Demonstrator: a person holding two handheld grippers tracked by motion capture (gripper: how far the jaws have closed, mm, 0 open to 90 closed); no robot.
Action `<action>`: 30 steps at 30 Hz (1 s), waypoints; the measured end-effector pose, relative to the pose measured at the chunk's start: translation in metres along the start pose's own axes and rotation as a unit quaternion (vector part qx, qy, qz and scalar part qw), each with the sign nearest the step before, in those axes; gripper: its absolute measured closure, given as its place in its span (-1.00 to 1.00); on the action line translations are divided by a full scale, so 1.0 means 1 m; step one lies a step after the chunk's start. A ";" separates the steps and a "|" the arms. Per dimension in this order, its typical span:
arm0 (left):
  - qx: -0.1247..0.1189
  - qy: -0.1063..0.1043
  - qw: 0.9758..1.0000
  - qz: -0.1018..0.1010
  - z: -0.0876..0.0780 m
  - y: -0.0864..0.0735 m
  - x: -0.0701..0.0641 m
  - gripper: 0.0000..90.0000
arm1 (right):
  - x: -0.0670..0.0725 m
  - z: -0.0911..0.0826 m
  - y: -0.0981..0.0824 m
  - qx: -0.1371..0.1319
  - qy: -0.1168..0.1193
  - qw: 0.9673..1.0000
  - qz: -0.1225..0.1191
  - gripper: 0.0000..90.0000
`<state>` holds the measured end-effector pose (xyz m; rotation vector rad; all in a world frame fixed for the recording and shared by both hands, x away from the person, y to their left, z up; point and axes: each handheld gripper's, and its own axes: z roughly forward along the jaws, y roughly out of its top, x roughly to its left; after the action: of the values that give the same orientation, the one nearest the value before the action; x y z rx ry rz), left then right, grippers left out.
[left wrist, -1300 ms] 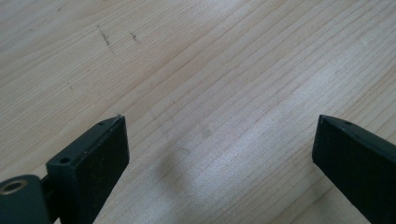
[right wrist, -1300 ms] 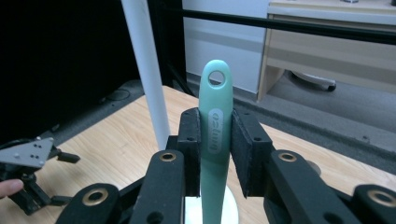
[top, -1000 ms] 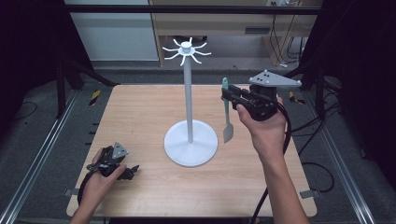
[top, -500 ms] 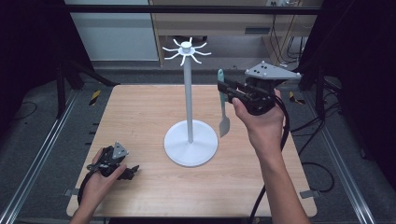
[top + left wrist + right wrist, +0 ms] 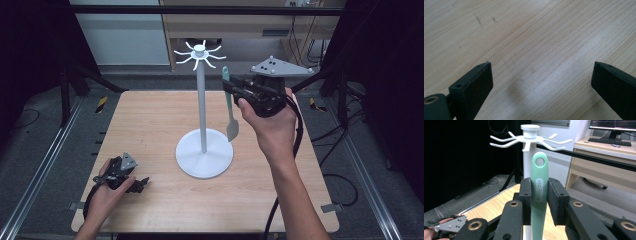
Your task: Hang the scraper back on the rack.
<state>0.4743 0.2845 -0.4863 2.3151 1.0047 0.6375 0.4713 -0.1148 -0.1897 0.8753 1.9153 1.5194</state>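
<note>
A wooden table point(image 5: 150, 125) stands on a grey floor point(image 5: 45, 130); a desk point(image 5: 604, 167) with a keyboard point(image 5: 610, 141) stands beyond its far edge.

A spatula point(image 5: 539, 192) stands upright between the jaws of the right gripper point(image 5: 539, 200), its handle end rising above them and its blade hanging below. Just behind the jaws rises a hook stand point(image 5: 529, 137), its base on the desk point(image 5: 150, 120). The left gripper point(image 5: 541, 85) rests on the desk, bare wood between its jaws.
</note>
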 end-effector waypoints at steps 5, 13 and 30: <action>0.001 -0.001 1.000 0.000 0.000 0.000 0.000 -0.92 | 0.005 0.002 0.005 -0.002 0.002 1.000 -0.006 0.65; 0.003 -0.004 1.000 0.001 0.001 0.000 -0.001 -0.92 | 0.007 0.005 0.007 0.003 0.007 1.000 -0.009 0.65; 0.002 -0.004 1.000 0.001 0.000 0.000 -0.001 -0.92 | 0.009 0.015 0.011 0.014 0.008 1.000 -0.009 0.65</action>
<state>0.4742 0.2838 -0.4867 2.3210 1.0012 0.6280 0.4784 -0.0972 -0.1827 0.8570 1.9547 1.4967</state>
